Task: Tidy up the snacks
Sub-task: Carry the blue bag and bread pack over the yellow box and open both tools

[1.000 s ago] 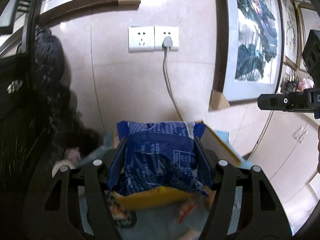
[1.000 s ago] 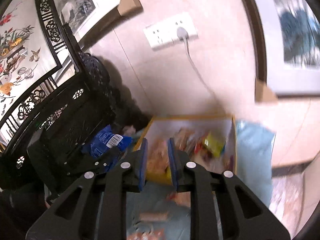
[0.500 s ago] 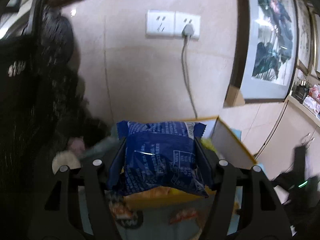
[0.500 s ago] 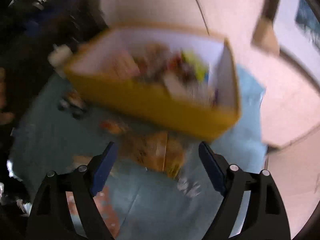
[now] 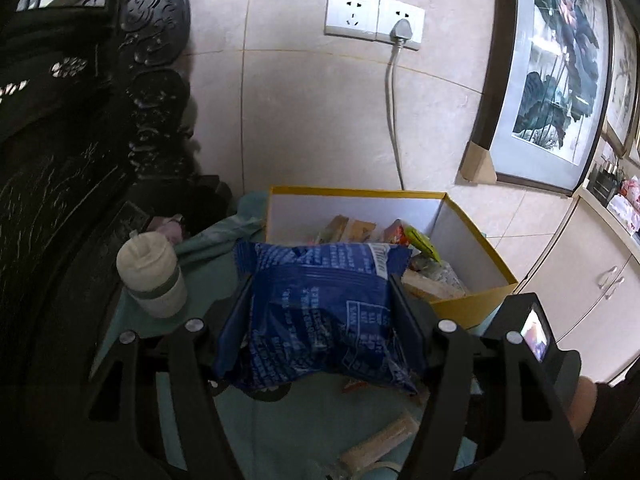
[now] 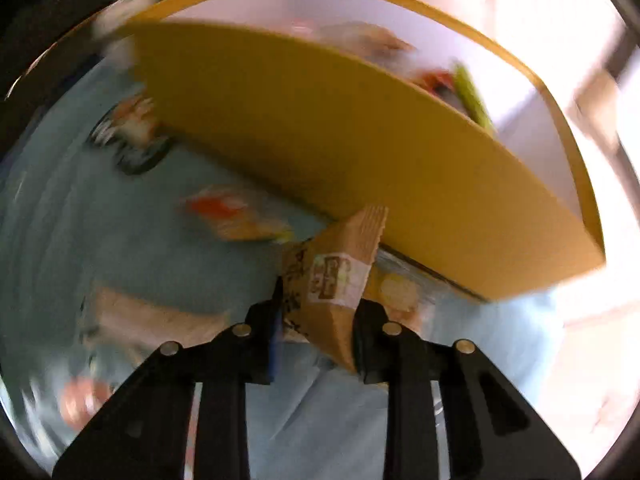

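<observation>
Left tool (image 5: 322, 312): clamped on blue bag (image 5: 320, 312), jaws pressing its two sides; held aloft just short of the box (image 5: 472, 304), probably for dropping in.
Blue bag: crinkled foil pouch, dark blue, white print, barcode at top right corner, puffed with air; likely soft and slippery, hence the side grip at mid-body.
Right tool (image 6: 320, 316): closed on tan packet (image 6: 336, 280), low over the cloth (image 6: 80, 240), right against the box's near wall; seemingly just picked for the same box.
Tan packet: flat, kraft-coloured, white label with brown print, serrated top edge; tilted upward between the jaws. View blurred; finer detail unreadable.
Box: yellow outside, white inside, open top, on teal cloth over the worktop; already holding mixed wrappers.
Loose snacks: several on cloth before the box, still unsorted.
Cup (image 5: 150, 276): cream, lidded, left of box, apart from it.
</observation>
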Demonstrator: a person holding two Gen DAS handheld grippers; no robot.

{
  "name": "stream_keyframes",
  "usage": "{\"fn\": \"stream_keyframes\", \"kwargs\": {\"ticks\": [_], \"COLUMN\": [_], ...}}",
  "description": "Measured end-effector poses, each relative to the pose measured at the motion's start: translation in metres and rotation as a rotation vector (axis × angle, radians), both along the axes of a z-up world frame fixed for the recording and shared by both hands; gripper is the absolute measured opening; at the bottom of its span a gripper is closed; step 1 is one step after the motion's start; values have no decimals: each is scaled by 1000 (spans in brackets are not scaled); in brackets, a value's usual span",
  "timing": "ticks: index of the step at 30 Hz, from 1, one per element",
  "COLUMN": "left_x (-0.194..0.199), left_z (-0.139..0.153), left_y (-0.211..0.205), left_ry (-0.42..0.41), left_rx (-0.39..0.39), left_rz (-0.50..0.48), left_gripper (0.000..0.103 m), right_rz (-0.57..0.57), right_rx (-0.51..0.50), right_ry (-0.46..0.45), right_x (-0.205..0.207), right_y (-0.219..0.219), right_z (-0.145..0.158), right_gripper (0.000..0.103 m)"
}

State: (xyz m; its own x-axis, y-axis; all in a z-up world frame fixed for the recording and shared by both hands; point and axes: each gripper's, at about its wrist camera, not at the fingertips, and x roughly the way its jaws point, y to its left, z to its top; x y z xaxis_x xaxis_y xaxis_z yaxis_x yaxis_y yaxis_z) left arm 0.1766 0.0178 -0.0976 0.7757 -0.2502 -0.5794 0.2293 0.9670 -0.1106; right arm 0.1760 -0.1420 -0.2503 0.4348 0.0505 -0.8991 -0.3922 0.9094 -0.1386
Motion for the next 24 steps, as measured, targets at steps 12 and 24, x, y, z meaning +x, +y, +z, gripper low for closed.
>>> {"fn": "stream_keyframes", "kwargs": {"ticks": [12,24], "left_x": [-9,18], "left_z": [-10,53], "left_y": [-5,-42], "left_ry": [17,-109], "left_rx": [-20,-8], "left_rz": [-6,-105], "left_gripper": [66,67], "right_rz": [-203,-197], "right_rx": [506,587], "right_ry": [59,-239], "right_x": [-30,-19], "right_y": [-64,-116], "right_z": [52,210], "right_gripper": [26,26]}}
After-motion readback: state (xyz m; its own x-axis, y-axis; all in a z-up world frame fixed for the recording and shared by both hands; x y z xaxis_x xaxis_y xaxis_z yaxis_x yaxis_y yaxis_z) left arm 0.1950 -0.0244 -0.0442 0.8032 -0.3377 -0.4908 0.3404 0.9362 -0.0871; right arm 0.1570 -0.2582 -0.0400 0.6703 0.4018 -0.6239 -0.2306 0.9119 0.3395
